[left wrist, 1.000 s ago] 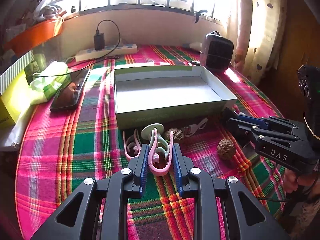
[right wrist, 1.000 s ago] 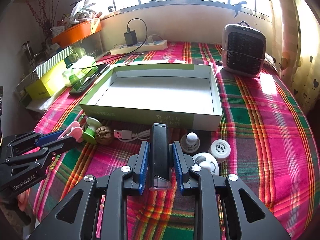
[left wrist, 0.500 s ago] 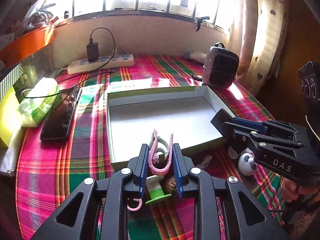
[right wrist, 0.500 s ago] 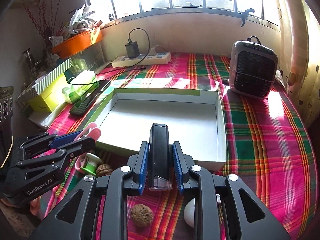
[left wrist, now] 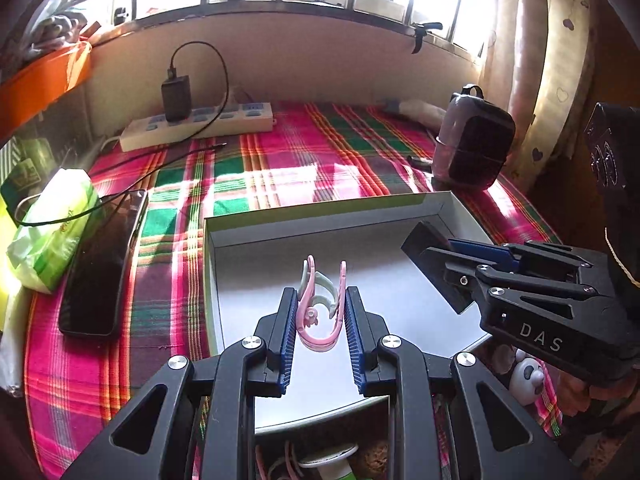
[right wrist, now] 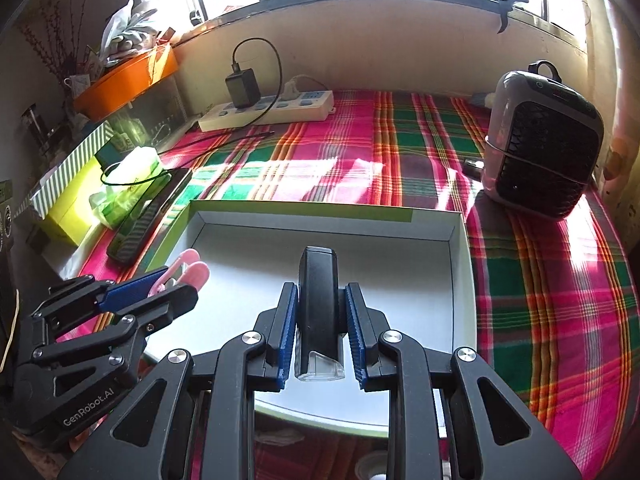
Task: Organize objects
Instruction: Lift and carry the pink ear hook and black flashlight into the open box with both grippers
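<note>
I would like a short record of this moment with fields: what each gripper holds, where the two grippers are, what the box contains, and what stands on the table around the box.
left gripper: shut on pink clips
right gripper: shut on black device, clear cap toward the camera
position: both above the shallow box
box contents: nothing visible inside
left of box: black phone, green tissue pack
behind box: power strip with charger
right of box: small heater
surface: plaid tablecloth

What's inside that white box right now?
The white box shows only bare floor; nothing lies in it. Its near part hides behind the left gripper and right gripper.
</note>
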`<state>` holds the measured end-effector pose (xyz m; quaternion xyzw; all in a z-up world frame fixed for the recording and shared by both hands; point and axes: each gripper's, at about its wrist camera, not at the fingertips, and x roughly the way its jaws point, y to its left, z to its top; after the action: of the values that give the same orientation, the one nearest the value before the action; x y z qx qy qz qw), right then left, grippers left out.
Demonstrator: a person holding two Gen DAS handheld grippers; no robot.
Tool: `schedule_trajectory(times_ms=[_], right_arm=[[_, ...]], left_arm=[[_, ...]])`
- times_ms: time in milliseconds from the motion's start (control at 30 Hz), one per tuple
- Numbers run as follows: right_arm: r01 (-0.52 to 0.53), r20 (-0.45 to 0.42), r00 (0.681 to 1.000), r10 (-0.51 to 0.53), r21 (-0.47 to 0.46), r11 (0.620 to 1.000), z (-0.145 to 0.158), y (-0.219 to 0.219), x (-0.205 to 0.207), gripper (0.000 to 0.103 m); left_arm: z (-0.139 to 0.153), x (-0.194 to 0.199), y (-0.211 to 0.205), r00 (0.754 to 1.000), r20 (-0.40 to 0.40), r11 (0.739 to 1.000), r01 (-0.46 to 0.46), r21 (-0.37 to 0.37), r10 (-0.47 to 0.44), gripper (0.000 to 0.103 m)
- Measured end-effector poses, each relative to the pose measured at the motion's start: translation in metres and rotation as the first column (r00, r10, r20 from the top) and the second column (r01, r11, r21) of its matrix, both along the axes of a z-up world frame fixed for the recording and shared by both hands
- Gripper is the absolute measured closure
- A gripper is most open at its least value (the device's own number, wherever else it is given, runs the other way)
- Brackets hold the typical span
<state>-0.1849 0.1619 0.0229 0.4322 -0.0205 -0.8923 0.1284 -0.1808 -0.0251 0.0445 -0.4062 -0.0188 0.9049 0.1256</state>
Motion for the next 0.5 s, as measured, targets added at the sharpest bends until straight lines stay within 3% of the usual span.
schedule_trajectory(times_ms=[500], right_arm=[[0.006, 0.051, 0.999, -0.008, 0.038, 0.999, -0.018, -0.01, -0.034, 0.078]], left_arm=[[-0.016, -0.041, 0.0, 0.998, 0.057, 0.999, -0.023, -0.022, 0.024, 0.082]])
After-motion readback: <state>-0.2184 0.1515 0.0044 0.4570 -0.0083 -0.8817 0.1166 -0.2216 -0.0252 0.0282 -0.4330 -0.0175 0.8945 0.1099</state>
